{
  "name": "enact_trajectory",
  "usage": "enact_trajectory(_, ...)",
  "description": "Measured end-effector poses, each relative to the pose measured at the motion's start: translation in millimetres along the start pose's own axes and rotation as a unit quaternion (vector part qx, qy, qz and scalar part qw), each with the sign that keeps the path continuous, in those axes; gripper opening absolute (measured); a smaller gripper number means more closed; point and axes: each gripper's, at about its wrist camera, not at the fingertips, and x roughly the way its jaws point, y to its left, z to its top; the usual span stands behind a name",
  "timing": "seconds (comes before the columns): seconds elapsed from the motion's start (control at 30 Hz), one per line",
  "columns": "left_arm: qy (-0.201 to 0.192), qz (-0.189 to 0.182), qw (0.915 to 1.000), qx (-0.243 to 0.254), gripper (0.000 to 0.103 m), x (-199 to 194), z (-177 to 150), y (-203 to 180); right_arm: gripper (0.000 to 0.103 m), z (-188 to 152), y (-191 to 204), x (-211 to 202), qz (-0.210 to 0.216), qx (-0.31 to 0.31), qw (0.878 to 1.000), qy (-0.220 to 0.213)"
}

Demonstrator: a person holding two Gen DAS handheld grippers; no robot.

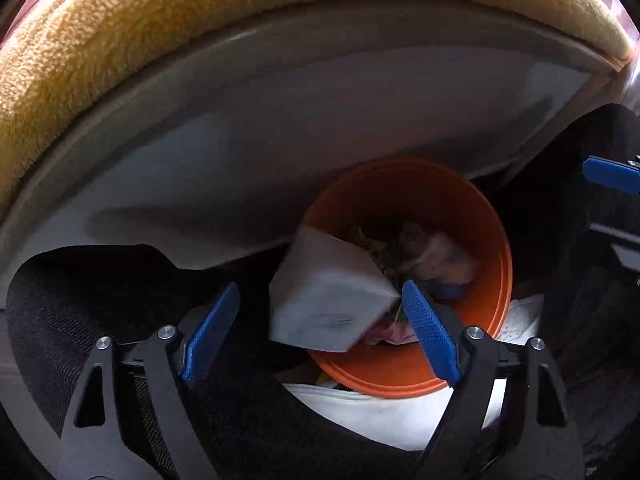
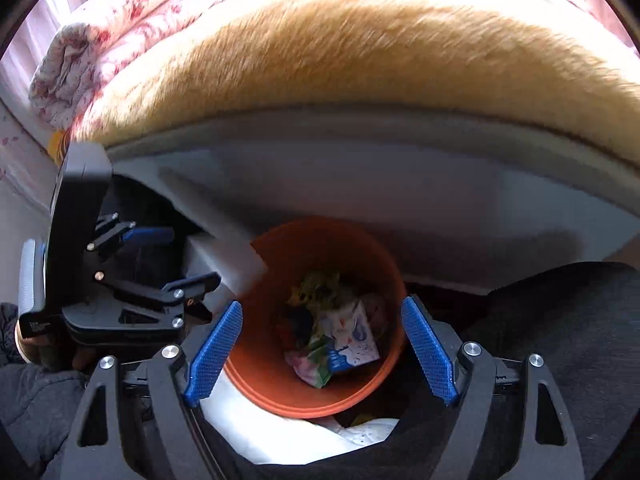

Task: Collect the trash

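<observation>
An orange bin (image 1: 400, 184) stands on the floor against the bed's grey side, under both grippers. My left gripper (image 1: 320, 286) is open above its near-left rim. A blurred white box-like piece (image 1: 328, 304) hangs tilted between the blue pads, close to the right pad and well apart from the left one. In the right wrist view, my right gripper (image 2: 323, 304) is open over the bin (image 2: 320, 240) with nothing between its pads. A white and blue wrapper (image 2: 352, 336) and other crumpled trash lie inside. The left gripper's fingers (image 2: 148, 236) show at the left.
A yellow fleece blanket (image 2: 340, 52) covers the bed above its grey side panel (image 1: 320, 120). A floral quilt (image 2: 120, 28) lies beyond. White fabric (image 2: 248, 428) sits in front of the bin. The person's dark trouser legs (image 1: 80, 292) flank it.
</observation>
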Motion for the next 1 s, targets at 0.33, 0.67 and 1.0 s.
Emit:
enact_trajectory(0.33,-0.229,-0.007,0.9734,-0.005,0.093,-121.5,13.0,20.3,0.098,30.2,-4.1,-98.4,-0.014,-0.015,0.980,-0.197)
enact_trajectory(0.67,-0.340,0.015,0.9350,-0.100,0.094,-153.5,121.0,63.2,0.098,149.1,-12.3,-111.3,-0.091,-0.024,0.947,-0.307)
enact_trajectory(1.0,-0.316,0.034,0.9384,-0.135,0.094,-109.2,195.2,88.7,0.098,220.7,-37.6,-70.0,-0.154,0.007,0.935,-0.320)
